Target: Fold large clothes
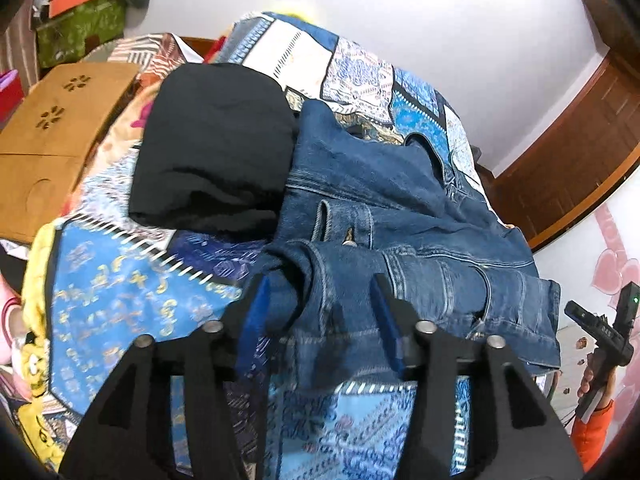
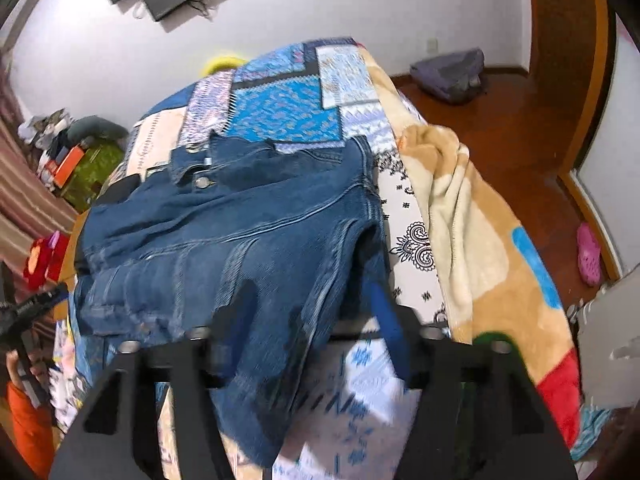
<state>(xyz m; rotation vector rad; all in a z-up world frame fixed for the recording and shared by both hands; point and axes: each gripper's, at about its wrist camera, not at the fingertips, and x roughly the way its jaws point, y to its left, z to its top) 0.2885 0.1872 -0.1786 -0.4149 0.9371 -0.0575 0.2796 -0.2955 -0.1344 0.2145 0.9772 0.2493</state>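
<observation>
Centrally on the quilt (image 1: 120, 300), the denim jacket (image 1: 360, 200) is laid, with a folded black garment (image 1: 212, 148) touching it at 9 o'clock. The left gripper (image 1: 320, 308) is spread, its fingers straddling the jacket's near hem. The right gripper (image 2: 308, 320) is likewise held apart over the jacket's near edge, with a beige blanket (image 2: 472, 240) at 3 o'clock.

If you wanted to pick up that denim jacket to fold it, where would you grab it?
Probably by the near hem of the jacket, coming from the bed's near edge. That thick edge lies closest to both grippers, left and right, whose open fingers already straddle it; the collar lies far across.
</observation>
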